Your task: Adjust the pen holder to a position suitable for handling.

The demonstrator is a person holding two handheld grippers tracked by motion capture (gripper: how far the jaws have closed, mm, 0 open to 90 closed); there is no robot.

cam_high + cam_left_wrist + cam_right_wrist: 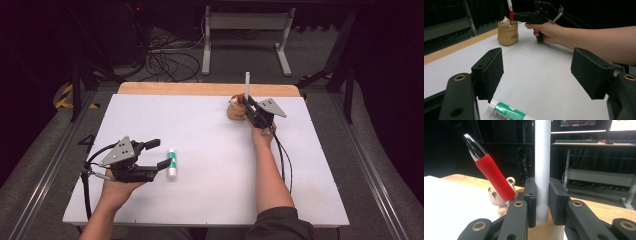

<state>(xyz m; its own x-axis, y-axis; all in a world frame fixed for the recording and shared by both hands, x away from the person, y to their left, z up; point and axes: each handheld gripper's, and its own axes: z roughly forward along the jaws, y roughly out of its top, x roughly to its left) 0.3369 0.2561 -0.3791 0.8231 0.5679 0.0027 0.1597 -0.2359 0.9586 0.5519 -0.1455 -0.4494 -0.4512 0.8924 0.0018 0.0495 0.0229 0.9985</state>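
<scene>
We hold the white pen (541,170) upright, the right gripper (541,202) clenched on its lower barrel, directly over the tan holder (508,33) near the far edge of the surface (210,145). A red-grip pen (492,176) already leans in the holder beside a small bear figure (499,197). To seat ours well, we judge it best to keep it vertical, lower it straight into the free side of the mouth away from the red-grip pen, and let go only once the tip rests inside. The holder is light-looking, so a sideways nudge could tip it toward the wooden edge (200,89) behind.

Our left gripper (157,154) rests released near the front left, its jaws apart beside the green-and-white glue stick (172,163). The wide middle lies open between the hands.
</scene>
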